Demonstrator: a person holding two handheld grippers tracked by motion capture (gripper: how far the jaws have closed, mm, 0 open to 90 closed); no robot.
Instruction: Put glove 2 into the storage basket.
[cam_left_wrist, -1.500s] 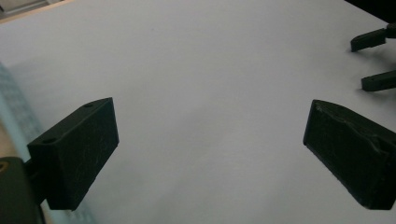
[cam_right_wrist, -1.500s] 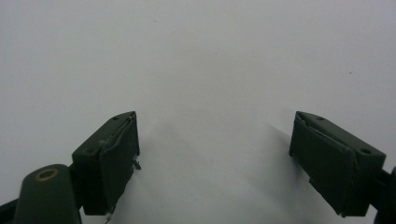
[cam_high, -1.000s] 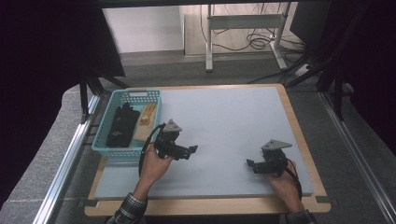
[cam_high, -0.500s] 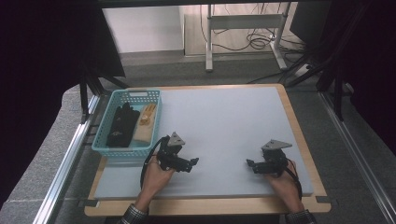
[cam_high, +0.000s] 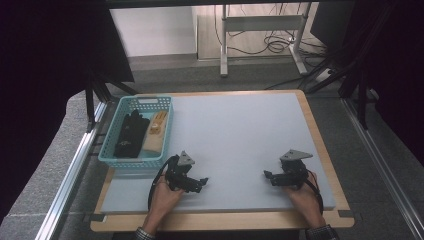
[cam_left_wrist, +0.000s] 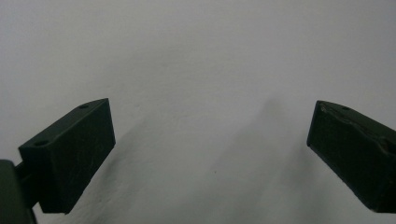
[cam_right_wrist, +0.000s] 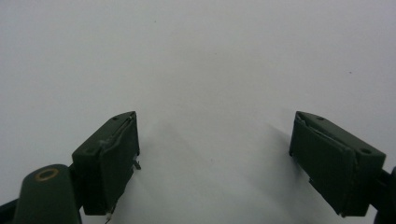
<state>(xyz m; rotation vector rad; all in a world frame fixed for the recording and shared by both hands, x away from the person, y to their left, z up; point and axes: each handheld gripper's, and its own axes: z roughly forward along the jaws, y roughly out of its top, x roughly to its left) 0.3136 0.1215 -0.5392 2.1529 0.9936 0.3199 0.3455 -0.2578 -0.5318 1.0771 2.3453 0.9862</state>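
Now both hand-held grippers rest low on the pale grey mat, jaws spread and empty

Left gripper (cam_high: 200, 182) sits at the mat's (cam_high: 240, 135) near-left, just right of the teal basket (cam_high: 111, 156), with its grey three-cornered plate on top; the right gripper (cam_high: 269, 176) lies near the right edge, well apart from it. Each gripper view adds what the high view cannot: blocky matte black jaws wide apart over bare, smooth mat, casting soft shadows, the right pair with scuffed pad edges. From above, the slotted plastic basket holds a black glove (cam_high: 130, 134) beside a tan glove (cam_high: 155, 134), on the wooden-rimmed table (cam_high: 320, 145)
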